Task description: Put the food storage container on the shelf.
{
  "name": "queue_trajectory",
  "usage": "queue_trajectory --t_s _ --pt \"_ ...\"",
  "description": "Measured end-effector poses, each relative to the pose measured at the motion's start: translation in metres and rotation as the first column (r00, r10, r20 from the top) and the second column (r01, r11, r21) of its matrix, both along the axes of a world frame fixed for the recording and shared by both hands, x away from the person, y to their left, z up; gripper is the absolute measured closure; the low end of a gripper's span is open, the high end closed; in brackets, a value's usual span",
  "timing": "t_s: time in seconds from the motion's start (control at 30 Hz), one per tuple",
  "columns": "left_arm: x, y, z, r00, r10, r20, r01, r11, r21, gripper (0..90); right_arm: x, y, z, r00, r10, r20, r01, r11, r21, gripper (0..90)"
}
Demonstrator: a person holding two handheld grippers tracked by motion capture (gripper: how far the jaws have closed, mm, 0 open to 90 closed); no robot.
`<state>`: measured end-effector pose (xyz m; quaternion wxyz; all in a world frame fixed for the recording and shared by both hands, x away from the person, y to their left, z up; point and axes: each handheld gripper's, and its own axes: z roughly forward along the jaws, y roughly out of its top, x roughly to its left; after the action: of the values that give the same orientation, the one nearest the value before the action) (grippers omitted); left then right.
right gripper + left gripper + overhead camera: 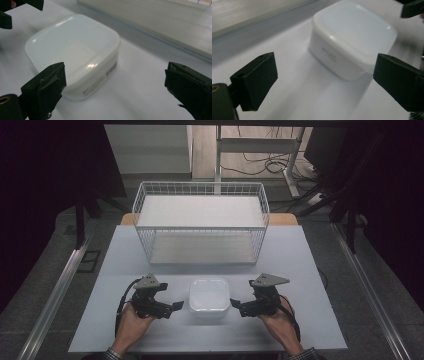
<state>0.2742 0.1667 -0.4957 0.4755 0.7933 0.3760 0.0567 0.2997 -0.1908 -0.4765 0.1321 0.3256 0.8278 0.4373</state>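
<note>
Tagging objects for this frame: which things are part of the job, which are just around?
In the job:
white lidded container, between both grippers
left gripper, open
right gripper, open

Just around:
white wire basket, farther back on the table
cables on the floor beyond

A pale table in a dim, dark-walled room

We see a light grey table (300,270) with a white wire basket rack (200,222) standing at its far edge, two white shelves inside it, one above the other. Behind the rack we make out a strip of wooden edge (282,219). The floor (45,285) is grey and speckled, with metal rails (55,295) running along both sides of the table. Beyond the far edge we find a brighter patch of floor with a white metal frame (260,145) and black cables (265,165). Dark hangings (45,165) close in the left and right sides.
</note>
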Motion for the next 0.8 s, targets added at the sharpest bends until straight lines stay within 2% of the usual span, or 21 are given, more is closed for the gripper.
queue_trajectory --t_s 0.13,0.2,0.23,0.27,0.3,0.4,0.5,0.53,0.57,0.6,0.63,0.67,0.7,0.77,0.8 --pt "0.006 -0.01 0.006 0.9993 -0.036 -0.009 0.035 0.9992 -0.021 4.4 0.001 0.01 0.007 0.9998 0.019 0.01 -0.019 0.9998 0.006 3.8" --pt "0.009 -0.016 0.007 0.9989 -0.044 -0.015 0.044 0.9987 -0.025 4.9 0.002 0.016 0.01 0.9996 0.027 -0.003 -0.027 0.9995 0.02 4.0" --pt "0.011 -0.019 0.007 0.9982 -0.057 -0.017 0.056 0.9982 -0.021 5.3 0.002 0.019 0.011 0.9996 0.027 -0.008 -0.027 0.9996 0.004 3.4" --pt "0.012 -0.022 0.007 0.998 -0.06 -0.02 0.059 0.9982 -0.009 5.5 0.002 0.023 0.011 0.9995 0.031 -0.001 -0.031 0.999 -0.033 2.3" --pt "0.014 -0.024 0.007 0.9977 -0.063 -0.023 0.063 0.998 -0.001 6.3 0.0 0.031 0.011 0.9989 0.039 0.027 -0.037 0.9959 -0.083 0.7" --pt "0.019 -0.027 0.002 0.9971 -0.062 -0.044 0.063 0.998 0.008 7.1 0.001 0.038 0.011 0.9984 0.056 0.009 -0.055 0.9944 -0.091 0.0" --pt "0.024 -0.029 -0.002 0.9962 -0.062 -0.061 0.061 0.9981 -0.003 7.7 0.003 0.047 0.008 0.9971 0.074 -0.017 -0.076 0.9898 -0.12 0.3" --pt "0.026 -0.03 -0.003 0.996 -0.062 -0.064 0.062 0.9981 -0.007 7.9 0.004 0.05 0.007 0.9971 0.071 -0.029 -0.074 0.9877 -0.137 2.8" --pt "0.029 -0.032 -0.005 0.9956 -0.065 -0.068 0.064 0.9979 -0.011 8.8 0.008 0.05 0.003 0.9969 0.048 -0.062 -0.057 0.9875 -0.147 8.0" --pt "0.029 -0.032 -0.005 0.9956 -0.065 -0.068 0.064 0.9979 -0.011 9.2 0.008 0.05 0.003 0.9969 0.048 -0.062 -0.057 0.9875 -0.147 8.0" --pt "0.03 -0.033 -0.007 0.9955 -0.064 -0.07 0.063 0.998 -0.007 9.2 0.011 0.048 0.001 0.9959 0.036 -0.082 -0.048 0.9895 -0.136 10.2" --pt "0.032 -0.036 -0.01 0.9943 -0.07 -0.08 0.07 0.9975 -0.005 10.0 0.015 0.044 -0.004 0.9913 0.027 -0.129 -0.041 0.9938 -0.103 12.0" --pt "0.032 -0.036 -0.01 0.9943 -0.07 -0.08 0.07 0.9975 -0.005 10.5 0.015 0.044 -0.004 0.9913 0.027 -0.129 -0.041 0.9938 -0.103 12.0" --pt "0.032 -0.038 -0.014 0.9925 -0.083 -0.089 0.084 0.9964 0.009 12.0 0.019 0.04 -0.008 0.9842 0.024 -0.175 -0.032 0.9985 -0.045 15.7" --pt "0.033 -0.039 -0.016 0.9909 -0.092 -0.098 0.091 0.9958 -0.01 12.0 0.019 0.04 -0.008 0.9842 0.024 -0.175 -0.032 0.9985 -0.045 15.7"
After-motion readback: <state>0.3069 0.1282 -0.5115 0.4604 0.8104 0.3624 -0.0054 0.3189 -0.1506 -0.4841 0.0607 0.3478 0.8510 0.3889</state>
